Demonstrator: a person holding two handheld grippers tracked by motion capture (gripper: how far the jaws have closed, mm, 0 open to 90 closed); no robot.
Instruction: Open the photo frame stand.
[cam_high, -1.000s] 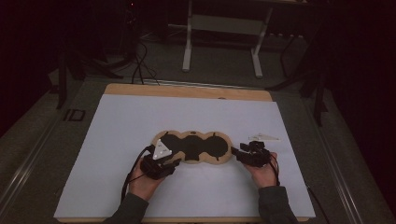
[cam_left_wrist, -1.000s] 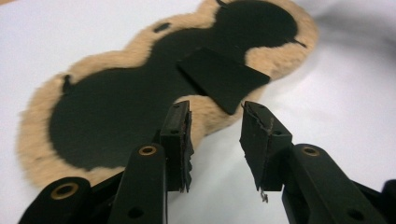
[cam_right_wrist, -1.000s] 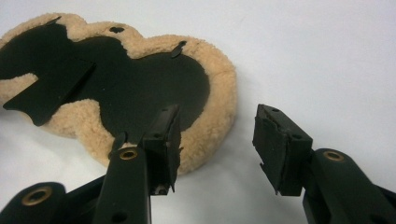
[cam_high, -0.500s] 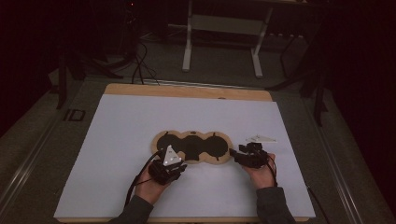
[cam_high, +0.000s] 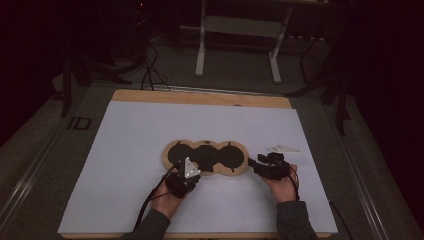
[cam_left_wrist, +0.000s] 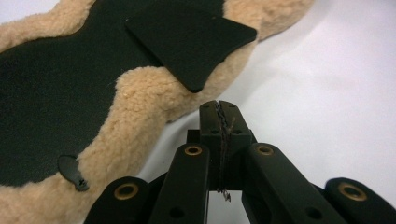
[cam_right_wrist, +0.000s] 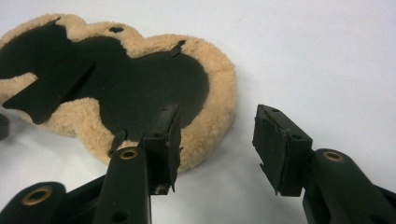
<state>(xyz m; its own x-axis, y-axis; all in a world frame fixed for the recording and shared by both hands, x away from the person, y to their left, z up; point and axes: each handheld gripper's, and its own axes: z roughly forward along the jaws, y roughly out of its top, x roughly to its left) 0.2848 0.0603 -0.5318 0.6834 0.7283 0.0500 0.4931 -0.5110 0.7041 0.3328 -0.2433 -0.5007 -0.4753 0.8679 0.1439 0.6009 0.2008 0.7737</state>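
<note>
A three-lobed tan fleece pad (cam_high: 206, 157) with a black inner face lies flat on the white table cover (cam_high: 125, 150). A black flap (cam_left_wrist: 191, 42) is folded over the fleece rim at the pad's left end; in the right gripper view the flap (cam_right_wrist: 46, 93) shows at the far left. My left gripper (cam_high: 187, 172) sits at the pad's near edge. Its jaws (cam_left_wrist: 219, 109) are shut with nothing between them, just short of the fleece. My right gripper (cam_high: 256, 163) stands open (cam_right_wrist: 217, 140) at the pad's right end, its left jaw over the fleece rim.
A small white piece (cam_high: 284, 148) lies on the cover just right of the right gripper. The wooden table edge (cam_high: 200, 97) runs along the far side. A metal stand (cam_high: 237, 25) and cables are on the floor beyond.
My left gripper has moved right and toward the person, from the pad's left lobe to its near edge. The right gripper has barely shifted.
</note>
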